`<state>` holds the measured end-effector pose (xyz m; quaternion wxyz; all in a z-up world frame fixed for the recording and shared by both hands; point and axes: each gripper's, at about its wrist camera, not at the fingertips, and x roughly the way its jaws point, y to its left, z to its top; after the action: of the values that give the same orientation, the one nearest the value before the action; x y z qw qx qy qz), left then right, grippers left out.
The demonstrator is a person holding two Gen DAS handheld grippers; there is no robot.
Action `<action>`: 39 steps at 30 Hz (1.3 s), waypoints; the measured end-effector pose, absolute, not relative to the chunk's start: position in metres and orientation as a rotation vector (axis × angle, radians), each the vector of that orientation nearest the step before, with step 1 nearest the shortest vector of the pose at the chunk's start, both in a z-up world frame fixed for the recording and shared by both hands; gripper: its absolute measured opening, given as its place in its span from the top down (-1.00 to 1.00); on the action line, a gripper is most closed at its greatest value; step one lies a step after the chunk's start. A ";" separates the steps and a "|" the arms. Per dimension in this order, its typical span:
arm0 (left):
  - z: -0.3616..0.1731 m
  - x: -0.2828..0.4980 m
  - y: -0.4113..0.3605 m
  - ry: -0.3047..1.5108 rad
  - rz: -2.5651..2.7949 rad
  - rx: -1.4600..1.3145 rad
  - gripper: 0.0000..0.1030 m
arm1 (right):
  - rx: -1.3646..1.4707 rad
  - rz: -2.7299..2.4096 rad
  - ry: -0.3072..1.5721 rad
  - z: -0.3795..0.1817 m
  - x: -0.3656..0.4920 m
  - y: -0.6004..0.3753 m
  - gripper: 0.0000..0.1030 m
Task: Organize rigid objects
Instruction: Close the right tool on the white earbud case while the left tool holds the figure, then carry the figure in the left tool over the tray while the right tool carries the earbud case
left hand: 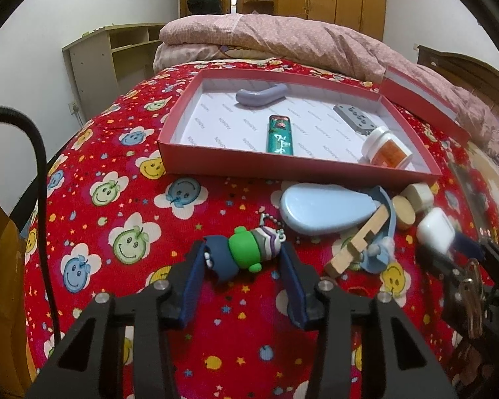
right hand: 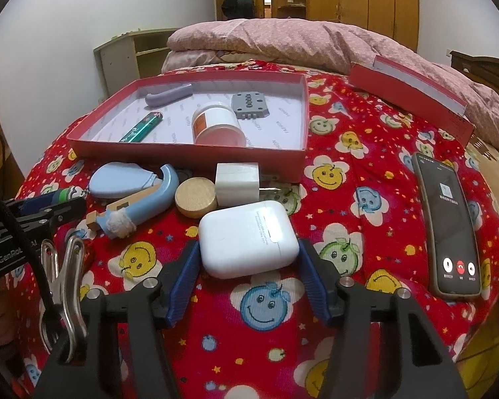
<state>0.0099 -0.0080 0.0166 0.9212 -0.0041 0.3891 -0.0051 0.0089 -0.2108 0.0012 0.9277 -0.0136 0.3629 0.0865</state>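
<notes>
- Fingers of my left gripper sit on either side of a small toy figure with a green head and blue hat; the pads look pressed against its ends, so I read that as a grasp, with the toy low on the red smiley-print bedspread.
- My right gripper straddles a white earbud case lying on the bedspread; both pads appear to touch its sides, so I call it clenched on the case.
- An open red box sits farther up the bed, holding a purple handle, a green lighter, a white jar on its side and a grey plug piece.
- Just in front of the box lie a pale blue case, a blue curved handle over a wooden piece, a round wooden disc and a white cube.
- The box lid rests tilted to the right, and a phone with a lit screen lies near it.
- A metal clip hangs by my right gripper's left side.
</notes>
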 end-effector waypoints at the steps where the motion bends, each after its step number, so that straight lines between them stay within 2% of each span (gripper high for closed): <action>1: 0.017 0.010 -0.008 0.801 -0.012 -0.011 0.09 | -0.029 0.176 0.743 0.001 0.009 -0.211 -0.15; 39: 0.079 -0.013 0.002 0.692 -0.052 -0.034 0.09 | -0.010 0.259 0.669 0.044 -0.023 -0.195 -0.14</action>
<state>-0.0134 0.0016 0.0786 0.9403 -0.0165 0.3389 -0.0256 -0.0230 -0.1946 0.0437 0.9364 -0.0050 0.3272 0.1268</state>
